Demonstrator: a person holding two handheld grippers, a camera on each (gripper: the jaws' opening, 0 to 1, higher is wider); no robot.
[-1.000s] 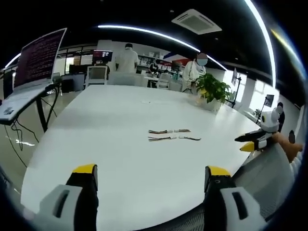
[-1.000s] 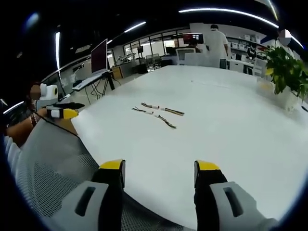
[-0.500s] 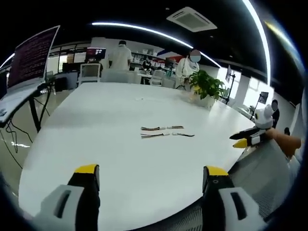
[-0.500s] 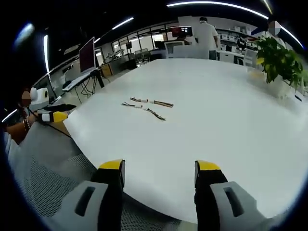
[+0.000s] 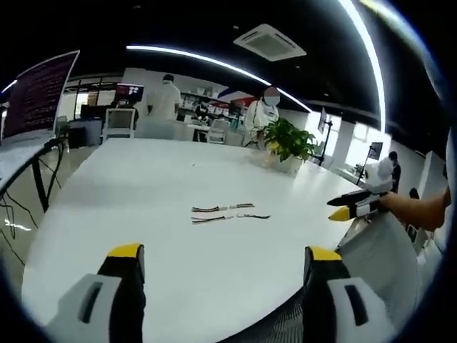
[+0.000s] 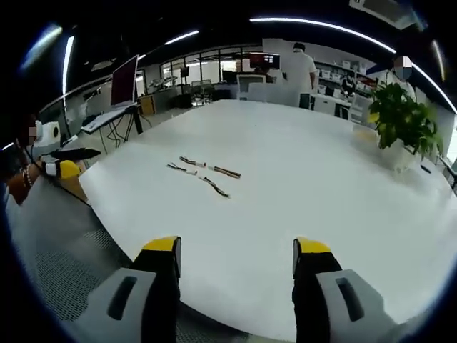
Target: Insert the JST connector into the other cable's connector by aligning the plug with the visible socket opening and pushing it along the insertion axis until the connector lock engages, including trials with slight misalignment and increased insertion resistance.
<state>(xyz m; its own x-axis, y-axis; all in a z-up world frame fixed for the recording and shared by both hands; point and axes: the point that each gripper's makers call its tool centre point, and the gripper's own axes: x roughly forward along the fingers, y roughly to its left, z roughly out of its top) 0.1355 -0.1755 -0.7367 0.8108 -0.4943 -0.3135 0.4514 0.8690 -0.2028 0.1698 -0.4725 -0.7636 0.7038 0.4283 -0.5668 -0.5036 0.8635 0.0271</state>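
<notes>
- While both grippers hang back at the table's [image 5: 107, 207] near edge, the left gripper [image 5: 223, 259] and right gripper [image 6: 235, 250] stand wide open, gripping nothing.
- The likely snag is a skewed pinch on such thin leads, leaving plug and socket misaligned.
- The cables [image 5: 228, 211] lie mid-table, well apart from the jaws: slim, dark, multicoloured strands [image 6: 203, 174] with tiny ends I can't make out.

You have a broad white table [image 5: 143, 186] ahead, bare on every side of the short cables [image 5: 228, 212] lying near its middle, so either hand can come in from any direction. The potted plant [image 6: 401, 125] stands at the far edge, well apart from them. A mesh chair back [image 5: 378, 250] sits at the near edge beside you.
</notes>
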